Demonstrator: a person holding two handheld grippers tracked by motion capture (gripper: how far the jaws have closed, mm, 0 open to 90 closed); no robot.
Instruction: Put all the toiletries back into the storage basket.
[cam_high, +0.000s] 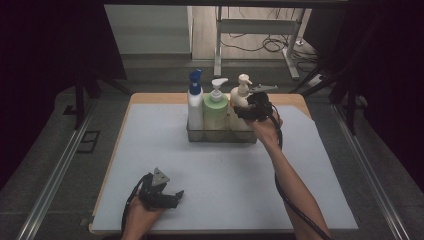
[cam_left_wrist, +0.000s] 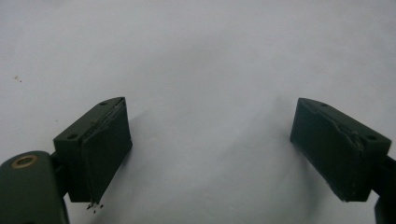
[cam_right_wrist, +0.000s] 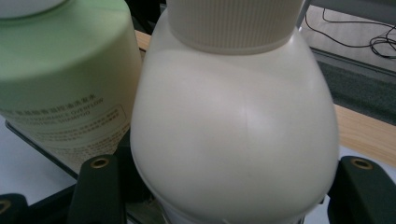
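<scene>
You are at the grasp step: your right gripper (cam_high: 248, 106) has its jaws set around the cream pump bottle (cam_right_wrist: 236, 135), which stands at the right end of the clear rack (cam_high: 220, 136) at the far middle of the table, touching the green pump bottle (cam_high: 215, 111) beside it; a white bottle with a blue cap (cam_high: 195, 100) stands at the left end. In the right gripper view the jaws flank the bottle's belly on both sides and appear to press on it (the contact itself sits just below the frame's edge, so treat that as a judgement). The next move likely calls for a straight lift, so that the base comes over the rack wall without dragging the green neighbour. Your right forearm reaches far across the white mat (cam_high: 220, 185), wrist level. Your left gripper (cam_high: 172, 196) rests near the near-left corner, jaws spread wide over bare mat, holding nothing.
</scene>
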